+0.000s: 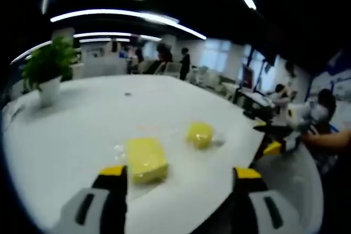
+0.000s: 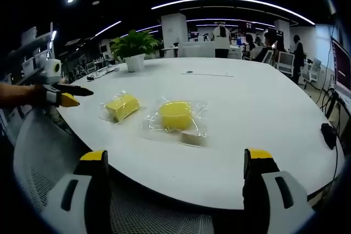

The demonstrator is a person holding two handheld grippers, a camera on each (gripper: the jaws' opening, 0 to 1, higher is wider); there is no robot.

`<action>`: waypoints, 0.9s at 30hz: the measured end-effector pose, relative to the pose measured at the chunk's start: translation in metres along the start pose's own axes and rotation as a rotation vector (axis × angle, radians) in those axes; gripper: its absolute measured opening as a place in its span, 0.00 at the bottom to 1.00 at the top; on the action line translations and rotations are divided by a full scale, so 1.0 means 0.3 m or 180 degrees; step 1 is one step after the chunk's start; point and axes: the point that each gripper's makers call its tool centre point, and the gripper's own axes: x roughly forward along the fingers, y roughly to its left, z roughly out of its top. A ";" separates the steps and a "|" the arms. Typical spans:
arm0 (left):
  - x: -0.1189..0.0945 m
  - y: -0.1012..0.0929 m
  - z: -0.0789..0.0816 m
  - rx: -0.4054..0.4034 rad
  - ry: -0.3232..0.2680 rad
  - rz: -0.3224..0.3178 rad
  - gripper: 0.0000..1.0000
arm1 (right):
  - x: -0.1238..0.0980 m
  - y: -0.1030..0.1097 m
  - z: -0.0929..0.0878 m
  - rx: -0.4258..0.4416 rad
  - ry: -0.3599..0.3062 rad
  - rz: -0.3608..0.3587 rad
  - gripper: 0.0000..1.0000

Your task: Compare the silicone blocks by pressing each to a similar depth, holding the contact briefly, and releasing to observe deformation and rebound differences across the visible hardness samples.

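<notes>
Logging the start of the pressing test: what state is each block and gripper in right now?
Square yellow block: bagged, flat on the table, untouched.
Round yellow block: bagged, flat, untouched.
Left gripper: open, holding nothing.
Right gripper: open, holding nothing.

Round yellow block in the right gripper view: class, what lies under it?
The round yellow block sits in a clear plastic wrapper on the white table. The wrapper's underside is covered.
</notes>
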 end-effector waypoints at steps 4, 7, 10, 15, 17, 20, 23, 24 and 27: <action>0.053 -0.038 0.003 -0.0036 0.0077 -0.0153 0.74 | 0.001 0.001 -0.001 -0.0009 0.0009 0.0014 0.96; 0.109 -0.060 0.017 -0.0046 0.0115 -0.0239 0.73 | 0.002 0.001 -0.003 -0.0011 0.0017 0.0019 0.96; 0.153 -0.068 0.020 -0.0064 0.0160 -0.0286 0.70 | 0.002 0.002 -0.002 -0.0012 0.0016 0.0020 0.96; 0.222 -0.073 0.013 -0.0229 0.0233 -0.0344 0.67 | 0.003 0.001 -0.001 -0.0014 0.0011 0.0014 0.96; 0.244 -0.074 0.015 -0.0265 0.0238 -0.0350 0.67 | 0.003 0.000 0.000 -0.0013 0.0005 0.0006 0.96; 0.284 -0.081 0.022 -0.0310 0.0246 -0.0359 0.66 | 0.003 -0.001 -0.001 -0.0013 0.0012 0.0003 0.96; 0.330 -0.085 0.035 -0.0354 0.0243 -0.0361 0.66 | 0.003 -0.001 -0.003 -0.0013 0.0025 0.0000 0.96; 0.348 -0.090 0.044 -0.0453 0.0223 -0.0375 0.65 | 0.003 -0.001 -0.003 -0.0010 0.0023 -0.0002 0.96; 0.390 -0.090 0.053 -0.0498 0.0226 -0.0380 0.64 | 0.003 -0.002 -0.002 -0.0008 0.0017 -0.0004 0.96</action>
